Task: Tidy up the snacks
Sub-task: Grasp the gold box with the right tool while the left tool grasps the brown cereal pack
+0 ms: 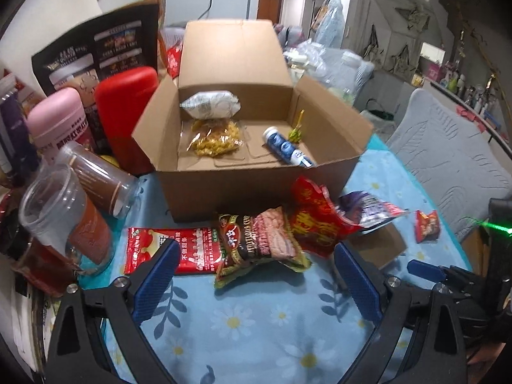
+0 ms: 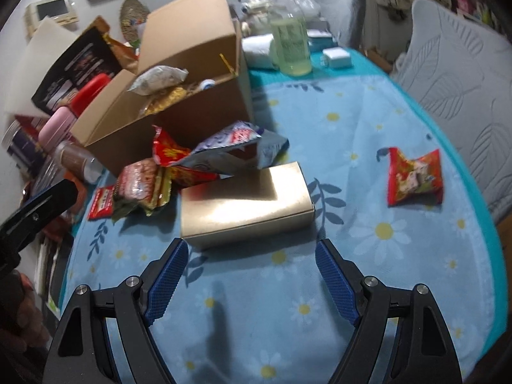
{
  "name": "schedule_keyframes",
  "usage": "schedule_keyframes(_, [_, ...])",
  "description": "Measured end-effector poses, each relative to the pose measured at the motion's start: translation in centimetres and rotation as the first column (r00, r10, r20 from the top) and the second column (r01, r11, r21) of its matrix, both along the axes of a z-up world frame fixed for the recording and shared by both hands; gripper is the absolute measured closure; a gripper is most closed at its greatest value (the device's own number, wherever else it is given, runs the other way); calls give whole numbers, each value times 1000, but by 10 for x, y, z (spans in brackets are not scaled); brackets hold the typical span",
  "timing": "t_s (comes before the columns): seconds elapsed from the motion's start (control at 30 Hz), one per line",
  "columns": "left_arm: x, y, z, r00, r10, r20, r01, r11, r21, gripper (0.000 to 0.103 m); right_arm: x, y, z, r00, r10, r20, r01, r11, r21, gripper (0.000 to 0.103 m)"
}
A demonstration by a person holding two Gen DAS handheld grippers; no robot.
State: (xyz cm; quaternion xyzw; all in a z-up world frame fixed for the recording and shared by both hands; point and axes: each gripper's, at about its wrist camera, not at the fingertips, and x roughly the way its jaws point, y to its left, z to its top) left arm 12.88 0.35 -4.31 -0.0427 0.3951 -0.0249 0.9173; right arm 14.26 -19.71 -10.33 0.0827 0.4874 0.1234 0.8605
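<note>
Blue-padded and spread wide, the left hand-held gripper (image 1: pixel 256 267) is hovering with nothing between its fingers, just above a brown-and-pink snack packet (image 1: pixel 260 243) that is lying on the flowered surface (image 1: pixel 256 326) beside a red sachet (image 1: pixel 166 249) and a crumpled red bag (image 1: pixel 315 217), all in front of the open cardboard box (image 1: pixel 243 176). The right hand-held gripper (image 2: pixel 251 260) is likewise standing wide apart and gripping nothing, its fingertips just short of a gold box (image 2: pixel 246 204), while a small red packet (image 2: pixel 416 176) is lying well apart on the cloth.
</note>
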Motion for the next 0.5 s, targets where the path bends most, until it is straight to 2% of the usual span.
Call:
schedule_keyframes(0.17, [18,4,-14,1000,6,-21,-6,1000,-2,5,19,-2,-8,999,-21,-34,22,998,51,20])
schedule_keyframes(0.27, [30,4,-21,999,-1,-46,1,1000,-6,5,29,2,-5,999,-38,-16,38,999,25,19])
schedule_keyframes(0.4, [41,6,-27,999,-8,-50,8,1000,-15,5,43,0,-4,996,-91,-18,91,995,37,19])
schedule_keyframes(0.5, [53,8,-39,996,-3,-93,2,1000,-13,5,53,5,-6,995,-103,-11,103,995,-1,19])
